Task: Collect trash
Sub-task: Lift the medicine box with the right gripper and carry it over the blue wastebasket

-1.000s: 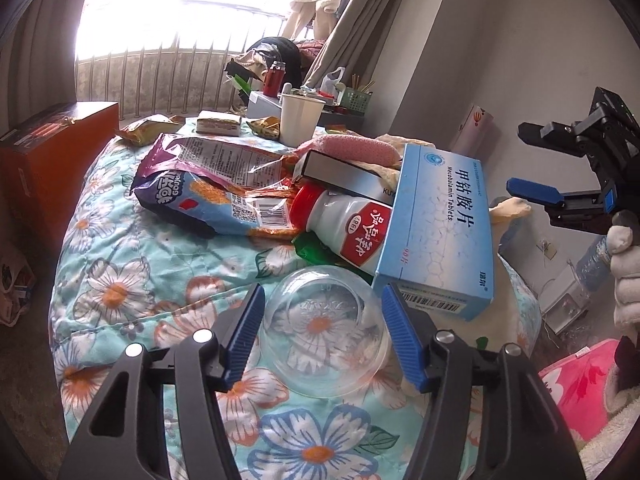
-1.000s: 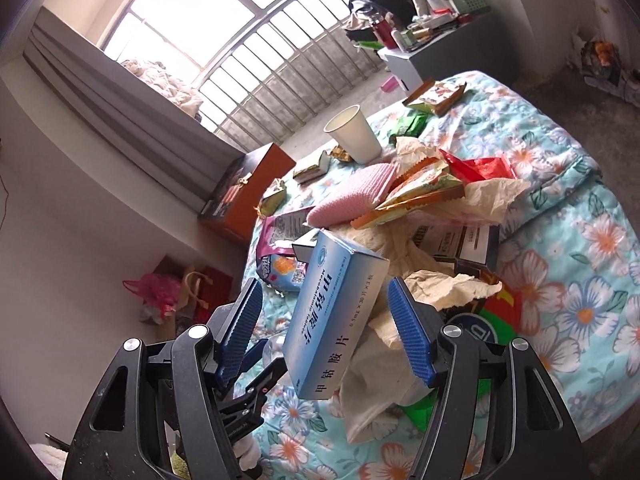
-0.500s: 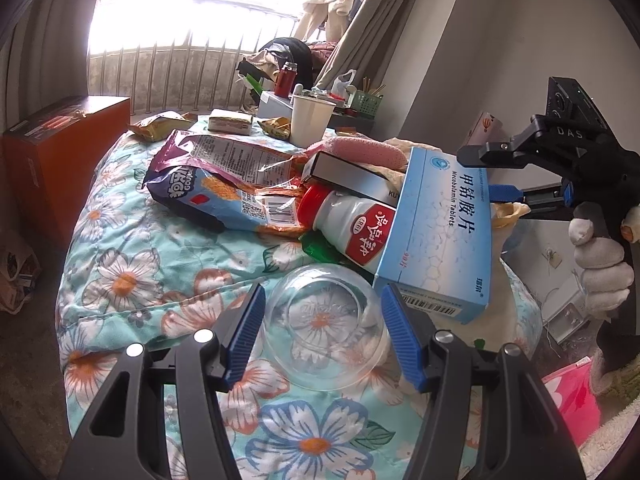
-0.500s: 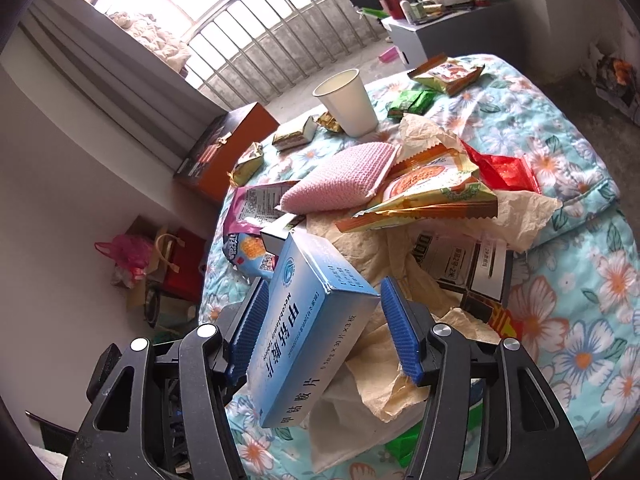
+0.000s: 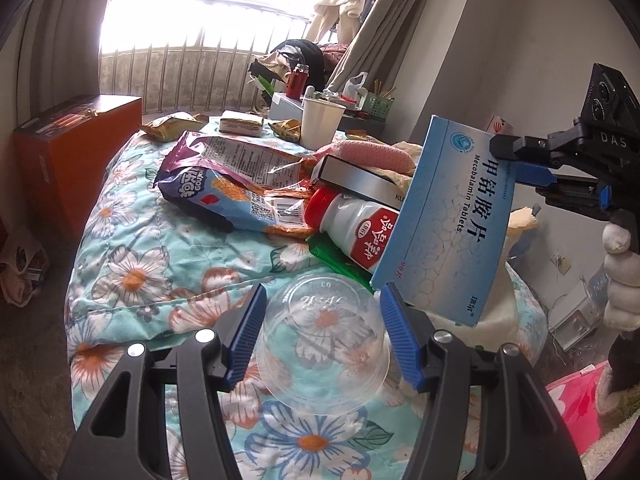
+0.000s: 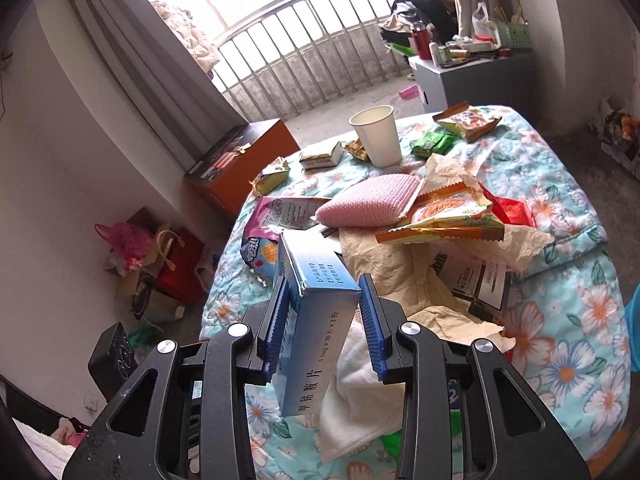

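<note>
Right tool [image 6: 324,320] closing on the blue box [image 6: 316,320]: box sits between the pads, both pads on its sides, tilted up off the pile. In the left view the box [image 5: 444,220] stands on edge, top corner at the right tool [image 5: 532,176], gloved hand [image 5: 620,276] behind it. Left tool [image 5: 322,336] released, pads either side of the clear cup [image 5: 324,340], not pressing; cup lies upside down on the bed [image 5: 140,264] just below the box. Left of the box: white bottle [image 5: 356,224] touching it, snack bag [image 5: 224,184] beyond. Behind the box: pink sponge [image 6: 368,200], paper cup [image 6: 378,134].
</note>
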`<state>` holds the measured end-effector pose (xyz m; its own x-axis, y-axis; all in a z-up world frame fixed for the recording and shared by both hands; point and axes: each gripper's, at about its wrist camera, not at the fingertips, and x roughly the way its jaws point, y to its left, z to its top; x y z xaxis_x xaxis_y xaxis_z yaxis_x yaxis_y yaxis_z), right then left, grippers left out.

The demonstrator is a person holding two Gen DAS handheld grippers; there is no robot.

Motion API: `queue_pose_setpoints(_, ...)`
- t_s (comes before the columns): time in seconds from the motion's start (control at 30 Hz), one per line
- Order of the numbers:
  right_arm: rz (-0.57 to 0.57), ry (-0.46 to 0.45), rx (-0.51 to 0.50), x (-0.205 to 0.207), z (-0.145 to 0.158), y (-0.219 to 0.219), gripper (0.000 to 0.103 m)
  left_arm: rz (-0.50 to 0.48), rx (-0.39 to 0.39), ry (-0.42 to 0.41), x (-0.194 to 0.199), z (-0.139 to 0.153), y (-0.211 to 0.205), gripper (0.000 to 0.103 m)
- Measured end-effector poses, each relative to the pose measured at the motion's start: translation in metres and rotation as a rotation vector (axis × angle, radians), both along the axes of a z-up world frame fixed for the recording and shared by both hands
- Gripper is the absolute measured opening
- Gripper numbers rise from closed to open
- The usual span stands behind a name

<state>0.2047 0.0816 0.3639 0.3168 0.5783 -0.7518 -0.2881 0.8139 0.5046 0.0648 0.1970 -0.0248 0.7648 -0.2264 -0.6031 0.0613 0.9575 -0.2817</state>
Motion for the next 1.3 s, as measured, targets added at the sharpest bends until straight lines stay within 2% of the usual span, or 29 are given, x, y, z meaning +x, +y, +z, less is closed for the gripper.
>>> queue_pose_setpoints(0.27, -0.061, -0.039, 0.162, 0.003, 0.023, -0.028, 0.030, 0.045, 0.007, -0.031, -0.015, 0.017, 0.008, 0.057)
queue_pose_setpoints(0.5, -0.141, -0.097, 0.281, -0.004, 0.050, -0.073, 0.030, 0.042, -0.016, -0.113, -0.025, 0.055, 0.009, 0.057)
queue_pose_setpoints(0.73, -0.293, -0.198, 0.269, -0.022, 0.075, -0.139, 0.030, -0.046, -0.009, -0.209, -0.018, 0.102, -0.021, 0.057)
queue_pose_setpoints(0.97, -0.480, -0.262, 0.188, -0.052, 0.080, -0.216, 0.030, -0.240, -0.031, -0.258, 0.012, 0.145, -0.094, 0.057)
queue_pose_setpoints(1.13, -0.636, -0.278, 0.101, -0.075, 0.073, -0.275, 0.030, -0.432, -0.038, -0.241, 0.047, 0.167, -0.178, 0.057)
queue_pose_setpoints(1.2, -0.705, -0.269, 0.048, -0.082, 0.065, -0.299, 0.030, -0.514, -0.029, -0.209, 0.068, 0.170, -0.222, 0.057)
queue_pose_setpoints(1.3, -0.798, -0.239, -0.018, -0.090, 0.048, -0.333, 0.030, -0.637, -0.029, -0.107, 0.102, 0.165, -0.296, 0.057)
